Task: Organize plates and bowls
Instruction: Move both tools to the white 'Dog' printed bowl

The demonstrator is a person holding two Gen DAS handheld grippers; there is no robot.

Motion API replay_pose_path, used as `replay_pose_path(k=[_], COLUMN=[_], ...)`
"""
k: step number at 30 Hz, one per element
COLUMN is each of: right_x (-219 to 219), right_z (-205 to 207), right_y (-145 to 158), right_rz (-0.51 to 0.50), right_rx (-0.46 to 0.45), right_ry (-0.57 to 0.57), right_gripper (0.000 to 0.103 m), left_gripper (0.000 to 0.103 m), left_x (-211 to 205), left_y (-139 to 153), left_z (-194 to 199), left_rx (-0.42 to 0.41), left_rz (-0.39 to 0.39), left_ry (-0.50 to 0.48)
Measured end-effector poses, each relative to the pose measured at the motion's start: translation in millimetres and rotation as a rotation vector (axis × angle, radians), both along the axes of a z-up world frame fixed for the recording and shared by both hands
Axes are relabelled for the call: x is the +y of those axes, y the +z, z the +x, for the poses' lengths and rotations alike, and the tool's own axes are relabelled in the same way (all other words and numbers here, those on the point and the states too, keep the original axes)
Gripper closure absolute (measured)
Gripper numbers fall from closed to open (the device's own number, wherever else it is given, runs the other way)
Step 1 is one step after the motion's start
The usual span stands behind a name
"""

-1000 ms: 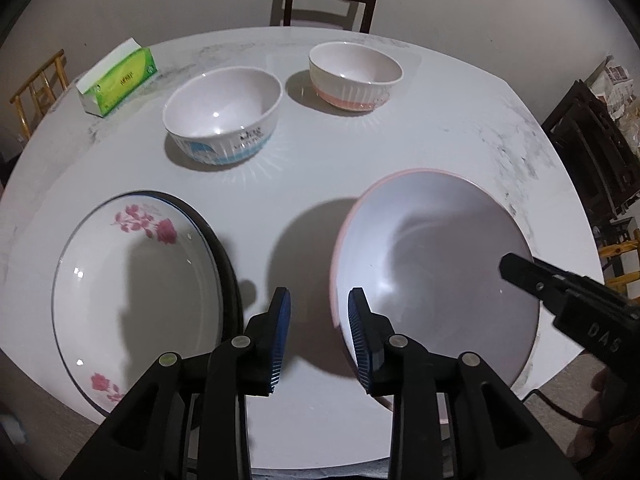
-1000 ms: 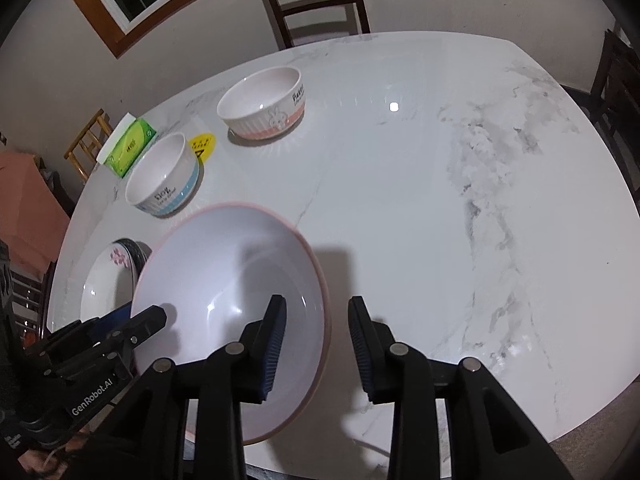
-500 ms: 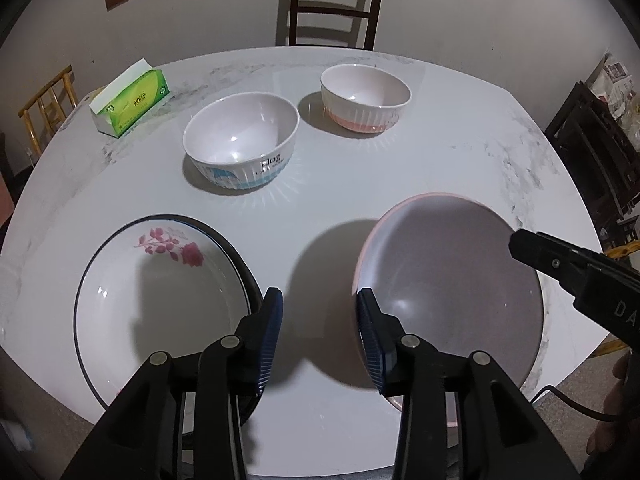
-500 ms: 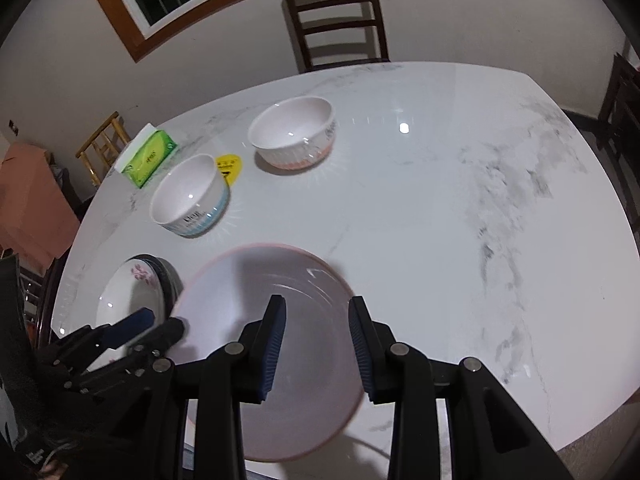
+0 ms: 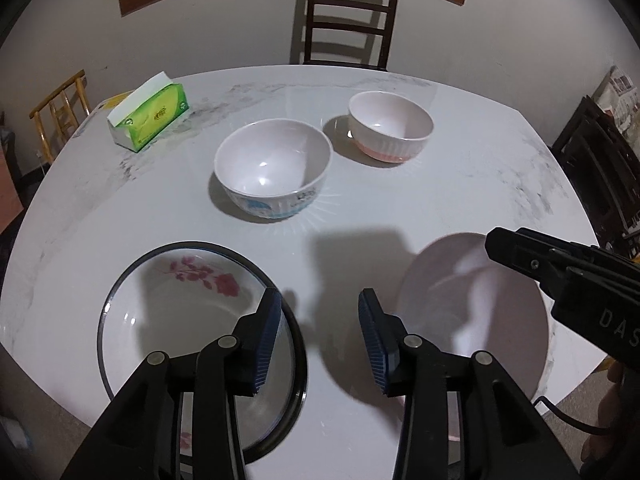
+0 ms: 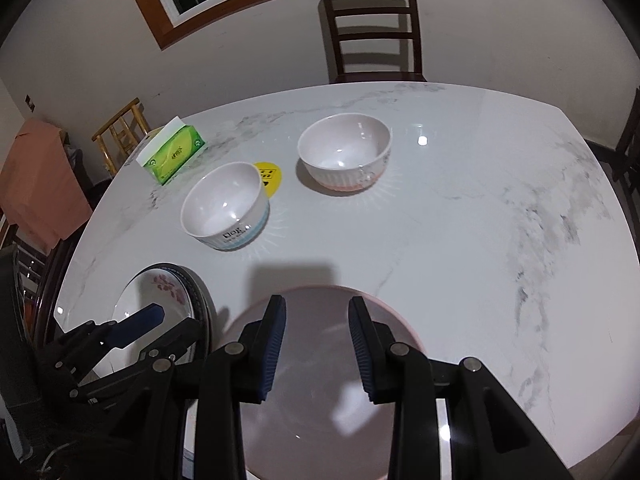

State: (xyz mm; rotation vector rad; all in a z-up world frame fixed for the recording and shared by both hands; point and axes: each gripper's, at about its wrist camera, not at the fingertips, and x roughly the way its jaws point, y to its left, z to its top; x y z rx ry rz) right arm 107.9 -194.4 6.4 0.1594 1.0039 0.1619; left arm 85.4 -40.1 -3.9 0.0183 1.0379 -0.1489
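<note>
A pink-rimmed plate (image 5: 472,320) lies at the table's near right and looks blurred in the left wrist view. My left gripper (image 5: 320,336) hovers open over bare table between that plate and a black-rimmed flowered plate (image 5: 180,320), with nothing between its fingers. Above the pink-rimmed plate's (image 6: 320,384) hollow, my right gripper (image 6: 318,340) hangs open, its fingers clear of the rim. Further back stand a blue-patterned bowl (image 5: 272,176) and a pink-based bowl (image 5: 390,128), both upright and empty.
A green tissue box (image 5: 150,120) sits at the far left of the white marble table (image 6: 480,220), with a yellow sticker (image 6: 272,176) behind the blue bowl. A dark chair (image 6: 374,32) stands at the far side, and more chairs are at both sides.
Both grippers have pulled back and up from the pink-rimmed plate, whose rim earlier ran between each pair of fingers. The left jaws have widened. More of the table shows.
</note>
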Motion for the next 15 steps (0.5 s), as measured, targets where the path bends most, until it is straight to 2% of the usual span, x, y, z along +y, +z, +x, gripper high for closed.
replay_pose_path(k=[15], right_x=[29], right_z=[39], right_y=[-5], right_rz=[0.028], right_rx=[0.006], right_ry=[0.063], right_gripper=[0.07], left_gripper=[0.064], left_x=[30], left_y=[-7], left_z=[24], left_rx=[0.01], left_rz=[0.035], left_ry=[0.058])
